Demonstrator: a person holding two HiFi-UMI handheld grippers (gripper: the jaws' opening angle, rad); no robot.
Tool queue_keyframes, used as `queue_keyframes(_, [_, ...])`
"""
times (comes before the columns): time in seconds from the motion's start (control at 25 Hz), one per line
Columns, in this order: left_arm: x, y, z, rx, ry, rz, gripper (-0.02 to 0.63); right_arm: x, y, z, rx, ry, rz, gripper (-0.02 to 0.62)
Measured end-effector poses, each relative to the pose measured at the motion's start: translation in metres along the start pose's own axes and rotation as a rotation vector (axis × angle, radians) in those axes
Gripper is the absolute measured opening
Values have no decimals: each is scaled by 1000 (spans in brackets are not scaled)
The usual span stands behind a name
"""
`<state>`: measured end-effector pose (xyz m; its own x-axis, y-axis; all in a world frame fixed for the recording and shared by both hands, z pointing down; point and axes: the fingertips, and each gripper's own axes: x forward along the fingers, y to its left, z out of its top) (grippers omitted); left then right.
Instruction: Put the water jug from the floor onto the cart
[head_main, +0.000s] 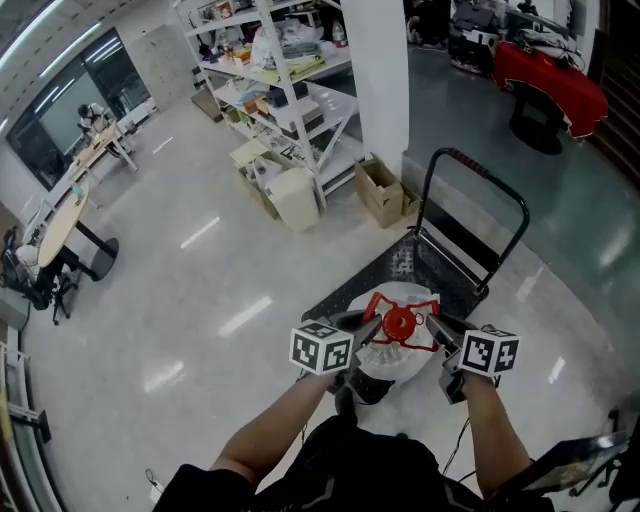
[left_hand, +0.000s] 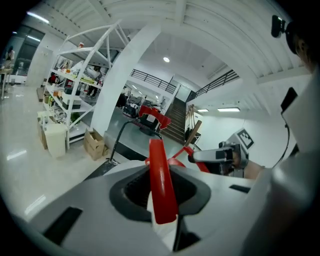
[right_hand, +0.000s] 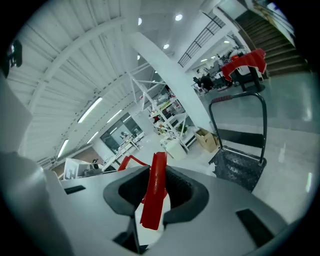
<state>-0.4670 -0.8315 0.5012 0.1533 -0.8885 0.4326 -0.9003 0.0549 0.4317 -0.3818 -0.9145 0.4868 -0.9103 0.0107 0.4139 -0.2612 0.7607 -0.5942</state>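
A white water jug (head_main: 392, 362) with a red cap and a red strap handle (head_main: 400, 322) hangs in front of me, over the near end of the black cart (head_main: 452, 268). My left gripper (head_main: 366, 326) is shut on the handle's left side, and a red strap (left_hand: 161, 185) runs between its jaws. On the handle's right side my right gripper (head_main: 436, 330) is shut, with a red strap (right_hand: 154, 192) clamped in its jaws. The cart's deck (right_hand: 239, 170) and upright push bar (head_main: 478, 172) lie just beyond the jug. The jug's base is hidden.
A white column (head_main: 375, 70) stands behind the cart, with a cardboard box (head_main: 380, 190) and a white bin (head_main: 293, 197) at its foot. White shelving (head_main: 280, 90) fills the back. Desks (head_main: 70, 200) line the far left. A red-covered stand (head_main: 550, 75) is at the back right.
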Motion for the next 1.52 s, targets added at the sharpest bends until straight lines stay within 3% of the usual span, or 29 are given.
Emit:
queue_keyframes(0.24, [30, 73, 15, -5, 39, -71, 65, 68, -24, 14, 30, -13, -67, 97])
queue_keyframes(0.4, [37, 113, 19, -33, 67, -29, 66, 112, -27, 17, 29, 21, -67, 97])
queue_keyframes(0.6, [53, 154, 11, -131, 60, 25, 64, 152, -48, 20, 10, 87, -53, 97])
queue_keyframes(0.88, [84, 217, -39, -226, 86, 124, 64, 213, -90, -20, 28, 184, -66, 97])
queue_keyframes(1.04, [108, 240, -75, -248, 148, 130, 64, 236, -119, -48, 40, 223, -100, 95])
queue_keyframes(1.52, [138, 281, -132, -340, 188, 179, 64, 274, -165, -91, 92, 266, -118, 95])
